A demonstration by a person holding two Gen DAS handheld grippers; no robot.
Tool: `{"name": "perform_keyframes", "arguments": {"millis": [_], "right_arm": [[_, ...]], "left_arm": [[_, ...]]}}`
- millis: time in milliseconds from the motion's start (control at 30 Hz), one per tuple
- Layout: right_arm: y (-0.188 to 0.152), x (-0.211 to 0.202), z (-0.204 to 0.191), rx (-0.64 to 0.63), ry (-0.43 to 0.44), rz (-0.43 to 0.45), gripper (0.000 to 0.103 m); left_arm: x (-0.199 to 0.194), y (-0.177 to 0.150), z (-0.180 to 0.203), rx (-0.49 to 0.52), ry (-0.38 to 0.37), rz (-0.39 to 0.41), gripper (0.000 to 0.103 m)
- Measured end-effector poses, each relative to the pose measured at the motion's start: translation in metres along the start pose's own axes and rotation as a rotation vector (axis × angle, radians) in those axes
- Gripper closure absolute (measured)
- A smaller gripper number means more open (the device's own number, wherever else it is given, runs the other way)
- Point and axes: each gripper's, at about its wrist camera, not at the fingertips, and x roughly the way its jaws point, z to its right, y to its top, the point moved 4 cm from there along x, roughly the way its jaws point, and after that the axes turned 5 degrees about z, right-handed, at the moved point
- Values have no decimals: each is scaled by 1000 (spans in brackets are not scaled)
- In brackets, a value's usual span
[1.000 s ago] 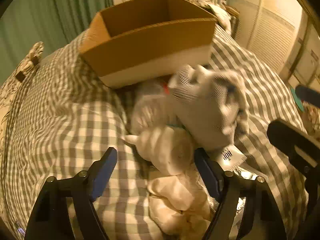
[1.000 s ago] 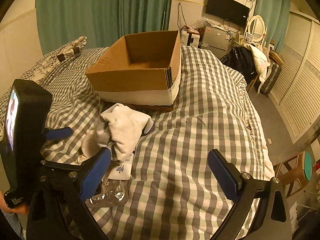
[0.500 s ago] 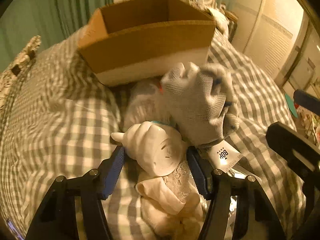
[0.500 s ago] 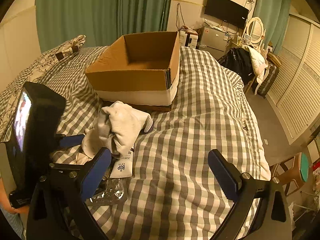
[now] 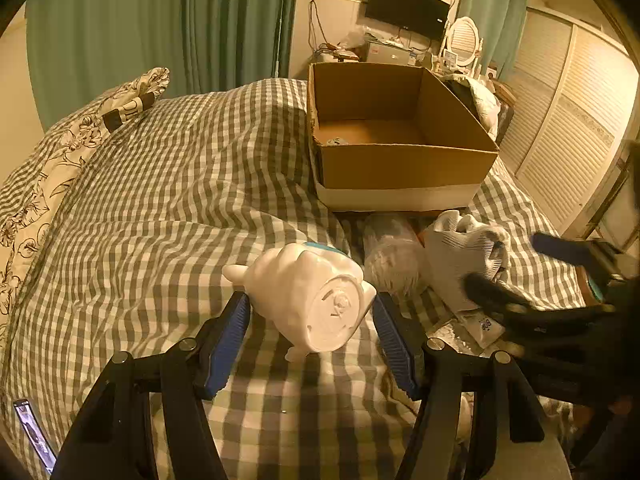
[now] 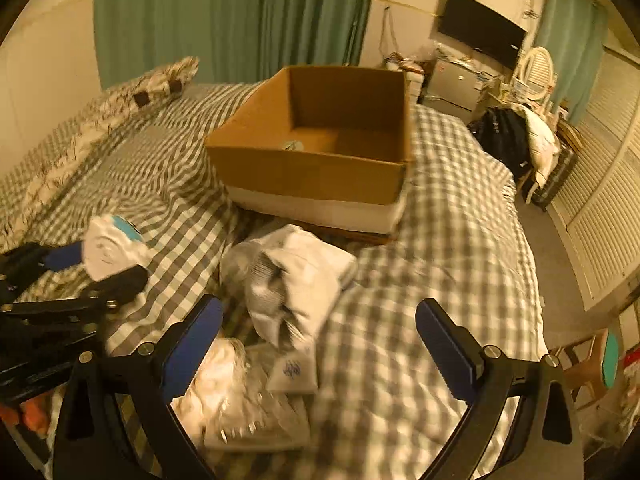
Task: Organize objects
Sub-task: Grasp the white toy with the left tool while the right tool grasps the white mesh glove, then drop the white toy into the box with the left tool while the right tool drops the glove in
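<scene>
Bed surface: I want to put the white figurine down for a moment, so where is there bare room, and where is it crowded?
Bare checked duvet lies left of the cardboard box, toward the floral pillow, and on the box's right side. It is crowded just in front of the box: glove, plastic wrappers. The box floor is mostly bare. The left gripper holds the white figurine.

Motion-blurred throughout in the right wrist view, smearing the grey-and-white checked bed cover (image 6: 440,248) and pale knit gloves (image 6: 304,280). Too small to identify: a small pale item (image 5: 338,142) on the floor of the open brown cardboard box (image 5: 404,168). Cut off by the lower left edge: a lit phone screen (image 5: 34,434). Partly hidden behind the gloves: a crinkled clear plastic bag (image 5: 390,256).
</scene>
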Motion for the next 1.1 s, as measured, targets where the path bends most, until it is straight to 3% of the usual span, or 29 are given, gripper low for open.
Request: {"name": "perform_keyframes", "arguments": {"millis": [233, 400, 833, 1100], "right_arm": [[-14, 55, -18, -53, 3, -140, 49], [-17, 49, -16, -48, 3, -115, 58], [12, -53, 3, -19, 48, 87, 62], [38, -101, 19, -19, 107, 180, 62]], "left_arm": [[4, 3, -4, 9, 12, 8, 38], [-4, 7, 0, 11, 13, 26, 38], [-67, 34, 44, 55, -24, 140, 38], [-79, 59, 68, 74, -50, 171, 38]]}}
